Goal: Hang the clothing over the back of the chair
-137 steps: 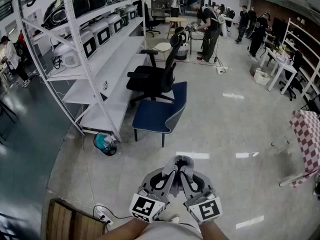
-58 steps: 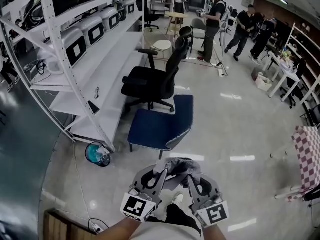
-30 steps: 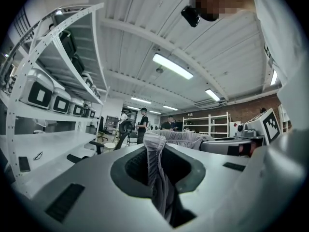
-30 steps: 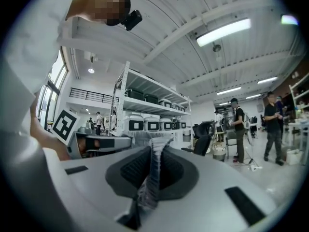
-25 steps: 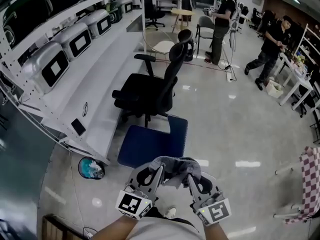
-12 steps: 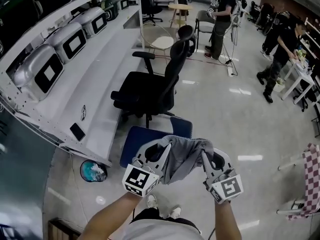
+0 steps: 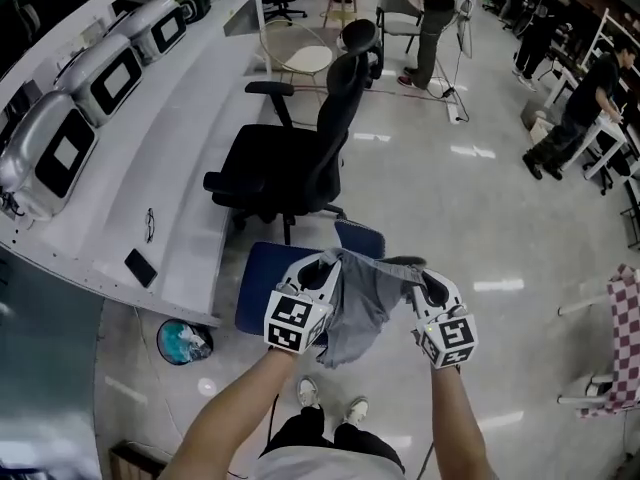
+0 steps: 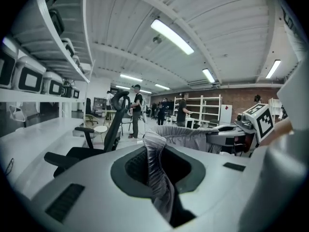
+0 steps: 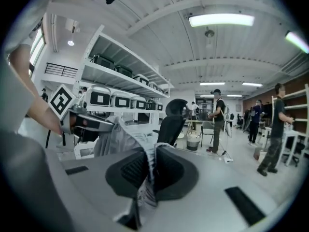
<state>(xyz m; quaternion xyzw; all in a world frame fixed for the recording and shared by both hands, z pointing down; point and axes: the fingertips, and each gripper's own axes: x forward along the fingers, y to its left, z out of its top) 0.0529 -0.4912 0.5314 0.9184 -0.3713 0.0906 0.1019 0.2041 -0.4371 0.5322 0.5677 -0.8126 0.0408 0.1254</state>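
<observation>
A grey garment [image 7: 362, 293] hangs stretched between my two grippers, just above the back [image 7: 358, 239] of a blue chair [image 7: 262, 286]. The left gripper [image 7: 326, 262] is shut on the garment's left end, and in the left gripper view the fabric [image 8: 155, 154] is pinched between the jaws. My right gripper [image 7: 419, 271] is shut on the other end, where cloth [image 9: 146, 174] is clamped too. Each gripper view shows the other gripper across the spread cloth: the right gripper [image 8: 231, 131] and the left gripper [image 9: 86, 123]. The garment hides part of the blue chair's seat.
A black office chair [image 7: 298, 153] stands right behind the blue chair. White shelving [image 7: 110, 168] with boxy appliances runs along the left. A teal bin [image 7: 183, 340] sits on the floor by it. Several people stand at the far end, and a checkered cloth [image 7: 625, 340] is at the right.
Both grippers have moved forward and apart, spreading the bunched garment wide. The blue chair now lies directly under the cloth, and the view has closed in on the chairs.
</observation>
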